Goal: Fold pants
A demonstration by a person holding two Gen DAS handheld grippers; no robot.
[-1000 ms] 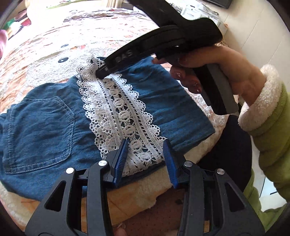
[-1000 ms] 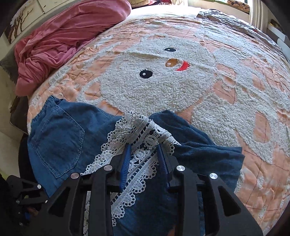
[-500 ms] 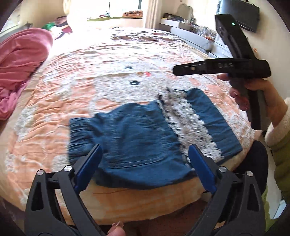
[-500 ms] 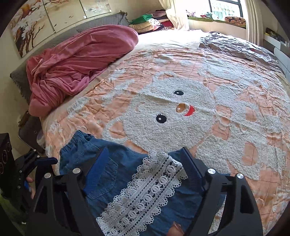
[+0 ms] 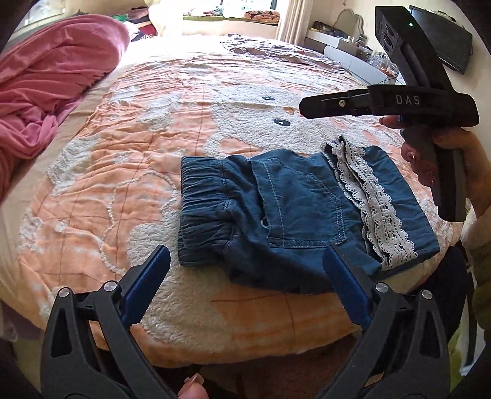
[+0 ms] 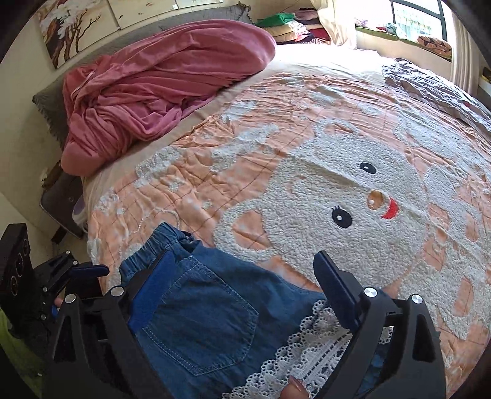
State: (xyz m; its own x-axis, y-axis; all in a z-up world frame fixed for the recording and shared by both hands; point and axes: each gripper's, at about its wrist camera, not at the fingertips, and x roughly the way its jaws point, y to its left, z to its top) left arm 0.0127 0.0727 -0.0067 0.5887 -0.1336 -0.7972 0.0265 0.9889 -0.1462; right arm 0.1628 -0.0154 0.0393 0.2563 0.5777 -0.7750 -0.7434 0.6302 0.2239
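Partly out of sight, the denim pants (image 5: 294,214) are lying folded near the bed's front edge, at centre right of the left wrist view; in the right wrist view the pants (image 6: 208,310) are running off the bottom of the frame, their lower part hidden behind the tool's black arms. One pair of pants is showing, with one back pocket (image 5: 302,202) facing up, one gathered elastic waistband (image 5: 204,211) at the left end and one band of white lace trim (image 5: 373,202) crossing the right end. One peach quilt (image 5: 129,172) with a fluffy white cartoon face is covering the bed, and one heap of pink bedding (image 6: 159,83) is sitting at upper left in the right wrist view. Two grippers are in play. The left gripper (image 5: 242,290) is hanging with its blue pads spread wide, gripping nothing and touching nothing, at the bottom of the frame just in front of the pants. The right gripper (image 6: 245,294) is likewise standing wide apart and empty above the pocket and lace; whether its tips are brushing the cloth is hard to make out. Seen from the left wrist view, the right gripper's black body is filling the upper right of the frame, held by a hand (image 5: 442,159) partly cut off by the frame edge, its fingers hidden from that angle. A framed painting (image 6: 76,27) is being cropped at the upper left.
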